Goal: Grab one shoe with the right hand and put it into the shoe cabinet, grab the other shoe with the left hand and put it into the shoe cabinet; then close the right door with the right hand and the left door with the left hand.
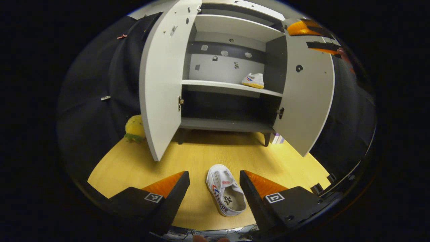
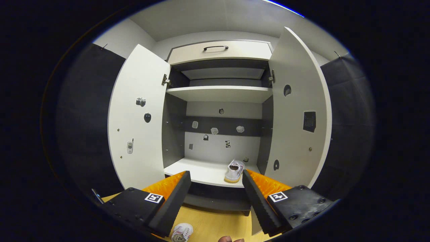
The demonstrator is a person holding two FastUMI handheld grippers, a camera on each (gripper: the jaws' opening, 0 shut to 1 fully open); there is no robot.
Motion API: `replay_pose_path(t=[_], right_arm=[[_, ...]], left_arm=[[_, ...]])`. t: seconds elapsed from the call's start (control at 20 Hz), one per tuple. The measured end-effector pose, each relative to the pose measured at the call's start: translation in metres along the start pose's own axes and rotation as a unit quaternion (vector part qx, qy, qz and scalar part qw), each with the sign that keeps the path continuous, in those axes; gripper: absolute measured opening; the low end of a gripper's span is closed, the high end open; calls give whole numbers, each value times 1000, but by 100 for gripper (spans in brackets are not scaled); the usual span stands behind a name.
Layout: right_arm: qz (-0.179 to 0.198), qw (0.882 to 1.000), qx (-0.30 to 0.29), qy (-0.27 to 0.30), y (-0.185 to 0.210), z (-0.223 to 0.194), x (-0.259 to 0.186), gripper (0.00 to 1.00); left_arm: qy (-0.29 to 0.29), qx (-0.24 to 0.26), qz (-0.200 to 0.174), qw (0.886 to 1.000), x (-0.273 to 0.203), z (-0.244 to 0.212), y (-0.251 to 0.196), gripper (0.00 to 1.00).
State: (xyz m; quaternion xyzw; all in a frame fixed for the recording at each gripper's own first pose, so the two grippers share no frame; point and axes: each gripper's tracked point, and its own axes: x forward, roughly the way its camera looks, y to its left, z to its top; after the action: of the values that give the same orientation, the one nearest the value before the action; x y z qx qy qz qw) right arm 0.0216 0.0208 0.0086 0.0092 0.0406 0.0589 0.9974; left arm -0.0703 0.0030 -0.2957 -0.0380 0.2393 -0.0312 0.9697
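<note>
Black cloth walls (image 1: pixel 94 101) surround a yellow wooden floor (image 1: pixel 195 154).

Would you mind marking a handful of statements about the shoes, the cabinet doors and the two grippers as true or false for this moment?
1. One shoe already sits on the cabinet's middle shelf. True.
2. The left gripper is shut on the shoe on the floor. False: its jaws stand open on either side of that shoe, not pressing on it.
3. Both cabinet doors are closed. False: the left door and the right door both stand wide open.
4. The right gripper is open and holds nothing. True.
5. The shoe on the floor lies on the wooden floor in front of the cabinet. True.
</note>
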Motion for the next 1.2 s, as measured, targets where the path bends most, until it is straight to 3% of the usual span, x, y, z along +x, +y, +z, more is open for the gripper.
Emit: replay_pose_path(t=[0.15,0.4,1.0,1.2], right_arm=[[-7,1000,8,0,-16,2,-12,98],[-29,999,21,5,-50,2,-30,98],[-107,994,-10,3,-137,12,-69,98],[-129,991,-23,14,-158,7,-77,98]], left_arm=[[39,7,-11,999,16,-35,-6,93],[80,13,12,997,60,-71,5,90],[51,70,43,995,147,-96,16,62],[48,69,76,994,160,-93,29,43]])
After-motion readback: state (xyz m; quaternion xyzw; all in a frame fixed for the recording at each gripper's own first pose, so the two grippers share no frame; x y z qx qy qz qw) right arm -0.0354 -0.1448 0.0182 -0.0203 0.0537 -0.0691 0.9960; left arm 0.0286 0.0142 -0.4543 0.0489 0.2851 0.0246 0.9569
